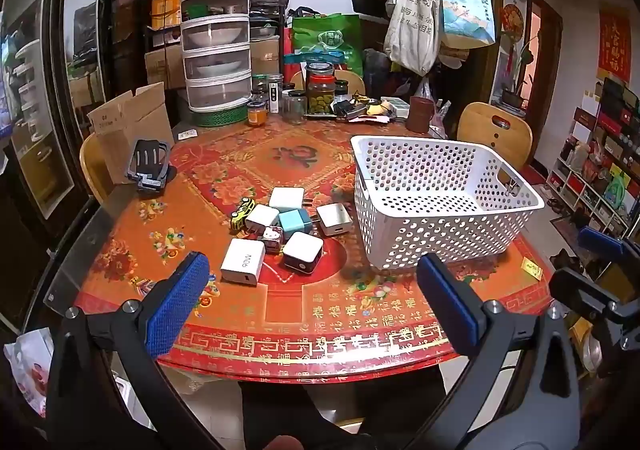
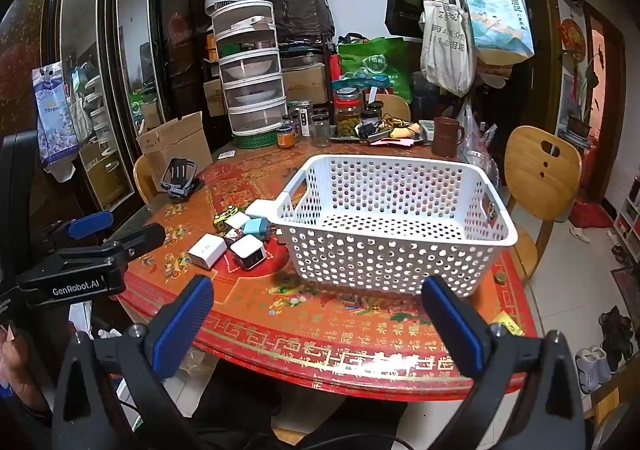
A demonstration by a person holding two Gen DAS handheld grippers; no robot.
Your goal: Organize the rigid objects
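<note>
left wrist: chargers (image 1: 280,234) beside white basket (image 1: 440,206), untouched

Home dining room: round table (image 1: 280,334), wooden chairs (image 2: 542,174), hanging tote bags (image 2: 448,46), food jars (image 1: 320,90).

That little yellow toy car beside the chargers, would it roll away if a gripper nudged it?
Probably. The yellow toy car looks wheeled, small and light, so a nudge could send it skidding on the glossy table. It touches a white charger, which may block it that way.
</note>
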